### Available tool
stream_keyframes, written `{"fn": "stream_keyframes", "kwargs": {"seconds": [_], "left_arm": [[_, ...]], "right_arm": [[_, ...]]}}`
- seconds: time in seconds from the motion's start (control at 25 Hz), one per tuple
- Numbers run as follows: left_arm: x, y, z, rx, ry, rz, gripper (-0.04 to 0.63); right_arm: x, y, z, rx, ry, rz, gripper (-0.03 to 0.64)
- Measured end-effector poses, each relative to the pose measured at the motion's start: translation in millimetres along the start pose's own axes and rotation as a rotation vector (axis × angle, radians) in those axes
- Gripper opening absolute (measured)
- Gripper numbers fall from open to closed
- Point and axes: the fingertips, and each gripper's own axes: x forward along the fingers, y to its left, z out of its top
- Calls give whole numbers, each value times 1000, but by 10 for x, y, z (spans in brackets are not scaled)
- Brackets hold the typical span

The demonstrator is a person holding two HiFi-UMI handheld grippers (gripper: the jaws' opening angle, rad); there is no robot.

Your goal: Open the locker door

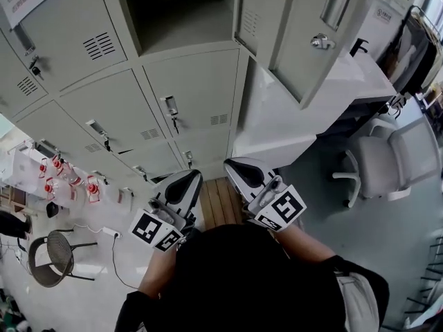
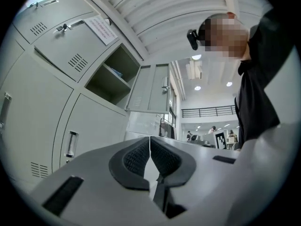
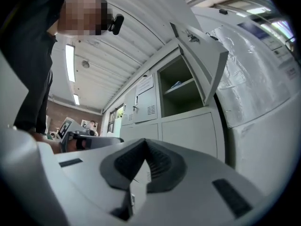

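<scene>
Grey locker bank (image 1: 197, 92) lines office wall; locker door (image 1: 301, 57) at 1 o'clock stands wide open, task apparently done. Left gripper (image 1: 181, 187), right gripper (image 1: 248, 175) at 6 o'clock: jaws together, empty.

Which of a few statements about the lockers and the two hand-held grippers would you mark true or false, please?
1. One upper locker door stands open. True.
2. The left hand-held gripper grips a key. False: its jaws are together with nothing between them.
3. The right hand-held gripper is shut and empty. True.
4. The lower locker doors beneath the open compartment are open too. False: they are closed.
</scene>
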Motion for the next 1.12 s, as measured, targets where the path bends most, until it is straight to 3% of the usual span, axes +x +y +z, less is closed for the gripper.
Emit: {"fn": "stream_keyframes", "kwargs": {"seconds": [0.16,0.6,0.88,1.12], "left_arm": [[-76,-41,-24,-4,16,4,18],[-193,-16,-35,77,79,30,18],[-212,-82,-117,70,79,8,18],[-313,-63,53,145,-16,12,18]], "right_arm": [[-34,100,-76,12,-3,18,11],[-273,187,-99,53,-22,-69,11],[-249,245,-115,52,-4,-57,11],[-168,85,-206,113,-12,-62,11]]}}
